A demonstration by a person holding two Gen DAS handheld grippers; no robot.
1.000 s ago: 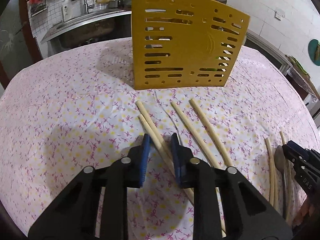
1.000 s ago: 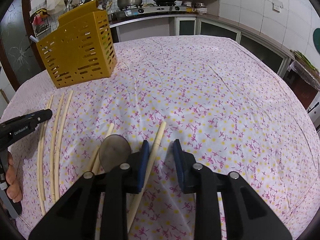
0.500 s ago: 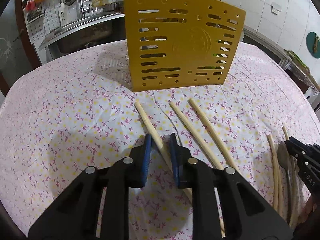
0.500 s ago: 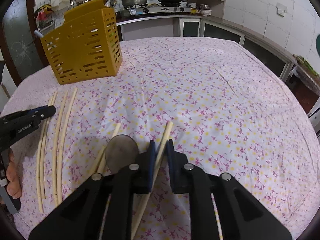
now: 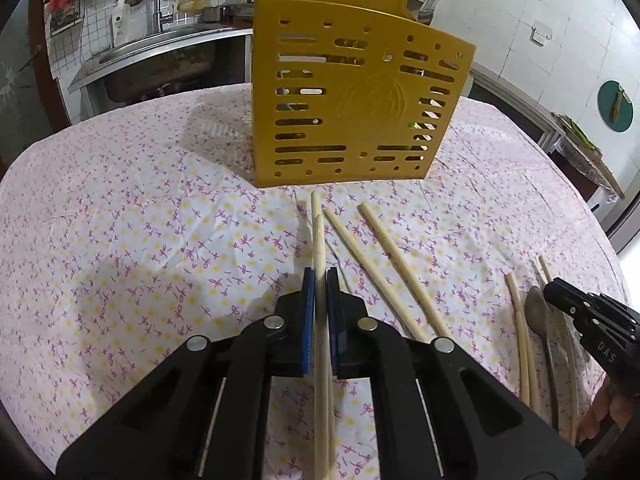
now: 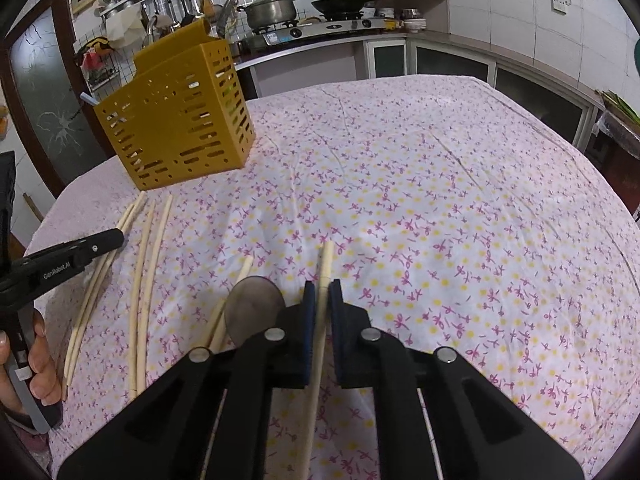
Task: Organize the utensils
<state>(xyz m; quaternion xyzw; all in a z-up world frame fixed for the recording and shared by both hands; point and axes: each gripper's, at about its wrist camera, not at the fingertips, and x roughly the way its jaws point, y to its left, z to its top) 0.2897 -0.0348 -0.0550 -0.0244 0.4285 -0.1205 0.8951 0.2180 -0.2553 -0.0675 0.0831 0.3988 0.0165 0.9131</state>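
While my left claw (image 5: 320, 280) looks along its own fingers, its blue pads are drawn nearly together on a pair of wooden chopsticks (image 5: 319, 240), whose tips point toward the yellow slotted utensil holder (image 5: 352, 104) standing on the flowered counter (image 5: 120, 220). Two loose chopsticks (image 5: 376, 256) lie just to the right of the pinched pair, and farther right are more sticks and a metal spoon (image 5: 538, 312) beside the tip of my right claw (image 5: 568, 300).

From the right wrist, my right claw (image 6: 321, 288) is pinching a single chopstick (image 6: 325, 264), pads almost shut, with the spoon's bowl (image 6: 254, 308) just left of the fingers. Only this view shows my left hand (image 6: 38, 356) around its grip, the stove (image 6: 320, 30) with pot and pan behind, and the holder (image 6: 180, 116) well apart at the far left, four sticks lying below it.
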